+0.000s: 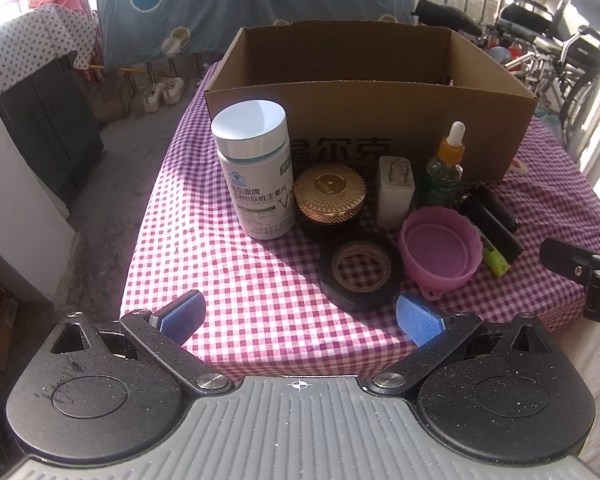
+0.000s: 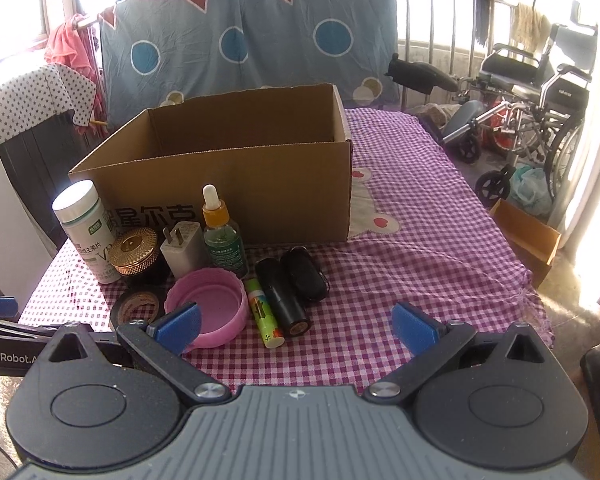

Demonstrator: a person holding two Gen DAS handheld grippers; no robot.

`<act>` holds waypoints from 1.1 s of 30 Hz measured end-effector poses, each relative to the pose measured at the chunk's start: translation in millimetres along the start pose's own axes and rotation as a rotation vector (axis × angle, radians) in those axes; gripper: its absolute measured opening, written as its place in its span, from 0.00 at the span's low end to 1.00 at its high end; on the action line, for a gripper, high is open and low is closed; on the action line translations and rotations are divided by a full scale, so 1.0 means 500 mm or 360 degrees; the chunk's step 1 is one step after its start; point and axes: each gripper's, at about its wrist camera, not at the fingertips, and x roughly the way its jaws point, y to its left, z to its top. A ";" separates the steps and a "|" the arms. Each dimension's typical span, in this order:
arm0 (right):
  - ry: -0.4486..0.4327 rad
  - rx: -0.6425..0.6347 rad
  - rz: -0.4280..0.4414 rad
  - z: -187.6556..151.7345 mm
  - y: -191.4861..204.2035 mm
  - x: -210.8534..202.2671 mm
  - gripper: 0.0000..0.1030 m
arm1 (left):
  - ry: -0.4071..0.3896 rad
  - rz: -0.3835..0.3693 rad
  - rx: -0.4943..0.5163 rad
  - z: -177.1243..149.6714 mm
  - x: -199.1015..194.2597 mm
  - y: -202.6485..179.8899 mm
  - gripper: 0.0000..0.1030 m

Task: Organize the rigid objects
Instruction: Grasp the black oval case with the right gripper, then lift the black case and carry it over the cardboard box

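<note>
Checked cloth [image 1: 260, 280] covers table; cardboard box [image 1: 364, 120] upper centre, open-topped, likely destination. Items clustered touching along box front, within reach: vitamin bottle [image 1: 256, 172], gold-lidded jar [image 1: 329, 196], tape roll [image 1: 360, 276], pink cup [image 1: 440, 256]. Left gripper [image 1: 300, 320] and right gripper [image 2: 296, 326] spread wide, holding nothing, lower frame.

a: what stands before the open cardboard box [image 1: 380, 120]?
b: upright white vitamin bottle [image 1: 256, 172], gold-lidded jar [image 1: 329, 196], white charger [image 1: 395, 194], green dropper bottle [image 1: 444, 168].
a: nearer?
b: black tape roll [image 1: 360, 276], pink folding cup [image 1: 440, 254], green tube [image 2: 265, 318], two black cylinders [image 2: 292, 288] lying flat.
</note>
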 end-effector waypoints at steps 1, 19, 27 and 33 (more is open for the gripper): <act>-0.0015 0.0018 0.0014 0.003 -0.012 0.001 1.00 | -0.0017 -0.0035 0.0014 0.004 0.001 -0.005 0.99; 0.0164 -0.0097 0.0282 0.075 -0.070 0.196 0.47 | -0.0183 -0.0470 0.0478 0.051 0.061 -0.171 0.67; 0.0311 -0.0075 0.0403 0.080 -0.091 0.243 0.25 | -0.0102 -0.0549 0.0492 0.064 0.085 -0.202 0.55; 0.0336 0.0123 0.0370 0.064 -0.155 0.221 0.25 | -0.0027 -0.0650 0.0552 0.074 0.105 -0.235 0.55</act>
